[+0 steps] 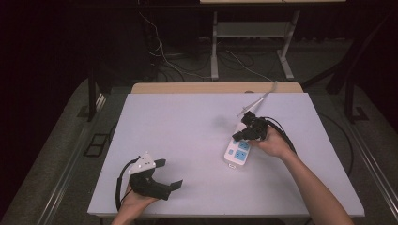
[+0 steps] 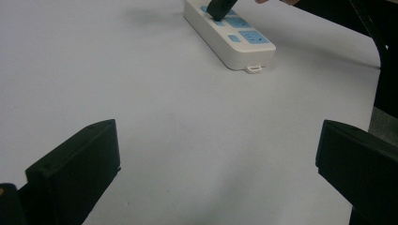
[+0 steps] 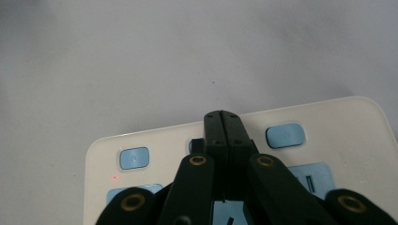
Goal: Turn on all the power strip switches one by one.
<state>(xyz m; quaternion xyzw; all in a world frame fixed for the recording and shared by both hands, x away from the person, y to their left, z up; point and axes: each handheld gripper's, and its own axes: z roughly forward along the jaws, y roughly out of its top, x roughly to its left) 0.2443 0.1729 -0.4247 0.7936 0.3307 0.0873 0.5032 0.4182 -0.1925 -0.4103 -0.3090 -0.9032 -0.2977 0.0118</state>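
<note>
Nearest the person, the left gripper [image 1: 169, 174] rests low on the white bench [image 1: 187, 122], its fingers [image 2: 75, 173] spread wide with nothing between them. Farther out, toward the right side of the bench, lies the power strip [image 1: 237, 151]. The right gripper [image 3: 221, 123] bears down on it with fingers clenched tight together, tips on the middle blue switch rather than grasping anything. The strip looks like light, rigid, smooth plastic, likely to slide when pushed; its long sides seem the best hold. No lettering on it can be read.
</note>
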